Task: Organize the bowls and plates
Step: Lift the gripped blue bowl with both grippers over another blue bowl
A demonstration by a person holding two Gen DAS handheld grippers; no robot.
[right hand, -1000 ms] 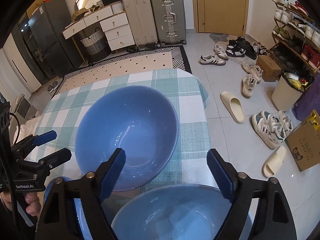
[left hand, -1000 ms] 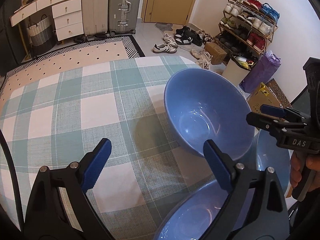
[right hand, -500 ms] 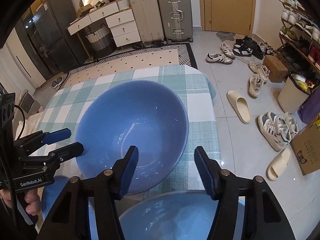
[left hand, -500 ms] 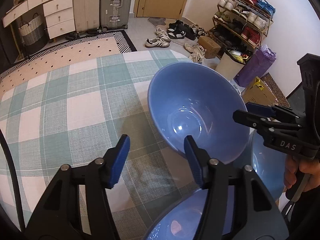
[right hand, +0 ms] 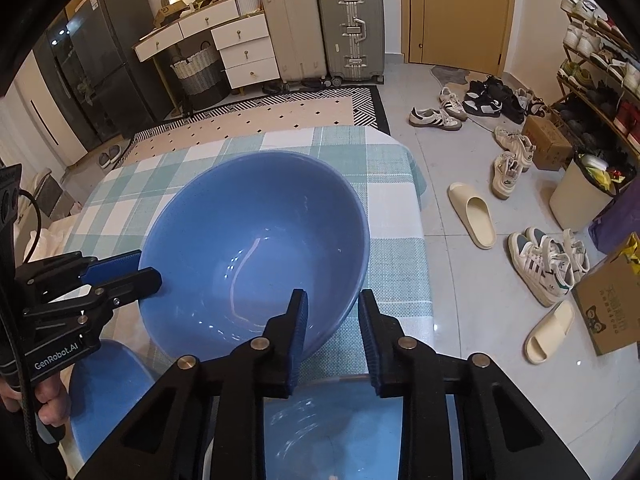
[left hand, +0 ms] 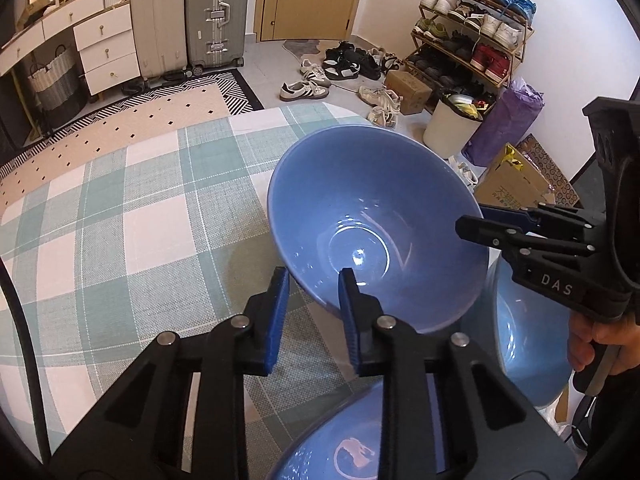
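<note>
A large blue bowl [left hand: 376,216] [right hand: 256,240] stands on the green-and-white checked tablecloth [left hand: 140,220]. My left gripper [left hand: 314,276] [right hand: 146,268] is shut on its near left rim, one pad inside and one outside. My right gripper [right hand: 333,296] [left hand: 470,219] straddles the opposite rim and its jaws are closing. Its inner pad lies over the bowl's inside, and a sliver of cloth shows beside the outer pad. Two more blue bowls sit closer to me, one [left hand: 352,452] [right hand: 104,392] under the left gripper and one [left hand: 524,344] [right hand: 328,420] under the right.
The table's right edge [right hand: 420,240] drops to a tiled floor with slippers [right hand: 472,216], sneakers and a cardboard box [right hand: 612,304]. A shoe rack [left hand: 472,24], a bin [left hand: 448,128], suitcases [left hand: 212,12] and a drawer unit stand beyond.
Both grippers' jaws went from wide apart to narrow around the large bowl's rim. The left gripper also moved in toward the bowl; the right one stayed where it was.
</note>
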